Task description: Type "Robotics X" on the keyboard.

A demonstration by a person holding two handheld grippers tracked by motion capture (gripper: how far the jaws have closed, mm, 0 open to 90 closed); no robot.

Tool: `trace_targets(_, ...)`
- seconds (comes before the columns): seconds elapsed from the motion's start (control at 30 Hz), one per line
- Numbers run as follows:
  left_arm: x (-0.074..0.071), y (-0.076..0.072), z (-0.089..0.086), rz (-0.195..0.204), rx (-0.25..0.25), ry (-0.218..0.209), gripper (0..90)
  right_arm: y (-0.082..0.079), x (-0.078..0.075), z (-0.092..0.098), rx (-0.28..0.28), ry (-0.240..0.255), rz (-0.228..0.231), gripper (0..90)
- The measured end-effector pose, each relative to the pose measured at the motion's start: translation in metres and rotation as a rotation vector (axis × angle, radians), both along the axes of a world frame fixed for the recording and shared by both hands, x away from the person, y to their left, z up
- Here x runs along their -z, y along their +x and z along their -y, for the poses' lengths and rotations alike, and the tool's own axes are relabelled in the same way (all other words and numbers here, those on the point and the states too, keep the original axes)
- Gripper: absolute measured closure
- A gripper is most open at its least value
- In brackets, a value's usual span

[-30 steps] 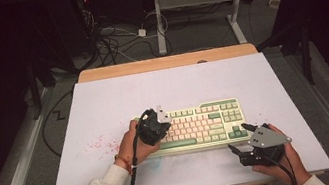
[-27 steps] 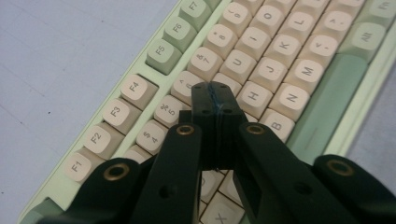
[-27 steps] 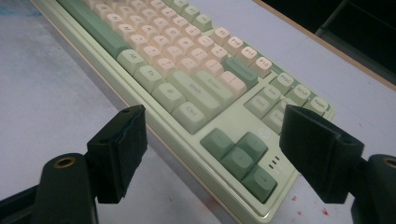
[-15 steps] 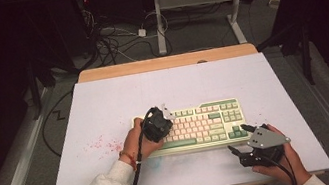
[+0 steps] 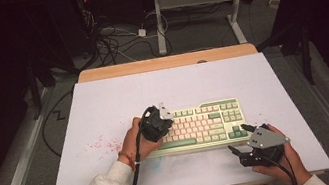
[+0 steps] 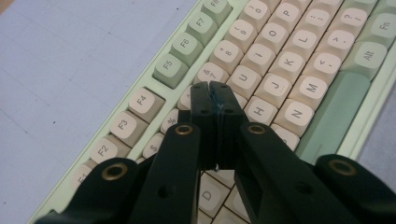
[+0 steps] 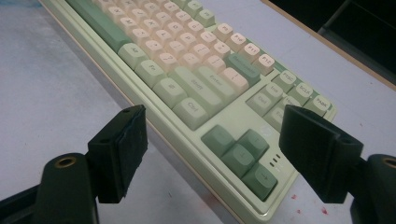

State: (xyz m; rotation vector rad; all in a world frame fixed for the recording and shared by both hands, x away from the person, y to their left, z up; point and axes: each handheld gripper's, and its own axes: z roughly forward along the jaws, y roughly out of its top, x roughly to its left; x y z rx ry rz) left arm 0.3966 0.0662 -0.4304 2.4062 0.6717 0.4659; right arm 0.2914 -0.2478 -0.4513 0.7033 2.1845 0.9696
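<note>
A keyboard [image 5: 201, 126] is lying flat on a white table [image 5: 103, 102], a bit right of the middle and toward the near edge. It is a long box shape with a pale green plastic case. Its keys are small smooth blocks with rounded corners, cream in the middle and green around the edges, and each one is showing a dark letter or sign. A long green space bar [image 6: 331, 112] is running along its near side. The left gripper [image 5: 158, 120] is sitting over the left part of the keyboard, and its two black jaws are pressing flat together with nothing between them. In the left gripper view its tip [image 6: 215, 88] is pointing down at the cream keys close to the number row, but I cannot tell if it is touching a key. The right gripper [image 5: 241, 139] is waiting near the right near corner of the keyboard, just off its edge, with a grey three-cornered plate on top. Its jaws are standing wide apart, and their black pads [image 7: 123, 154] are looking thick, square and a little rough. Small red specks [image 5: 98, 146] are dotting the table left of the keyboard.
</note>
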Motion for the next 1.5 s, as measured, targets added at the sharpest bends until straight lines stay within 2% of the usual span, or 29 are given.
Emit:
trace_targets(0.17,-0.004,-0.004,-0.004,0.016,0.006,-0.016,83.6,0.0,0.0,0.001,0.001,0.002,-0.002,23.7)
trace_targets(0.43,-0.007,-0.012,-0.012,0.058,0.014,-0.023,72.1,0.001,0.0,0.001,0.001,0.001,-0.005,23.7)
trace_targets(0.6,-0.009,-0.018,-0.017,0.101,0.005,-0.04,59.9,0.001,0.0,0.0,0.002,0.001,-0.004,23.8)
trace_targets(0.67,-0.009,-0.021,-0.02,0.125,-0.013,-0.057,51.1,0.001,0.0,0.0,0.001,0.002,-0.004,23.8)
trace_targets(0.77,-0.008,-0.028,-0.026,0.161,-0.004,-0.059,41.8,0.0,-0.001,0.0,0.001,0.002,-0.005,24.0)
trace_targets(0.83,-0.008,-0.033,-0.031,0.187,0.005,-0.068,32.5,0.0,-0.001,0.0,0.002,0.006,-0.003,24.2)
trace_targets(0.93,-0.008,-0.038,-0.039,0.214,-0.007,-0.102,24.5,0.0,-0.002,0.0,0.0,0.007,-0.004,24.3)
trace_targets(0.97,-0.008,-0.04,-0.041,0.226,-0.014,-0.101,22.1,0.0,-0.002,-0.001,-0.001,0.006,-0.004,24.3)
trace_targets(1.1,-0.004,-0.049,-0.05,0.259,-0.022,-0.111,19.5,0.0,-0.002,-0.001,-0.003,0.007,-0.005,24.3)
trace_targets(1.27,0.001,-0.058,-0.059,0.278,-0.021,-0.096,18.7,0.0,-0.002,-0.002,-0.004,0.007,-0.005,24.3)
trace_targets(1.4,0.006,-0.063,-0.064,0.284,-0.018,-0.065,17.5,0.0,-0.002,-0.003,-0.004,0.01,-0.01,24.3)
trace_targets(1.5,0.009,-0.067,-0.068,0.284,-0.024,-0.07,17.5,0.0,-0.001,-0.003,-0.003,0.01,-0.012,24.3)
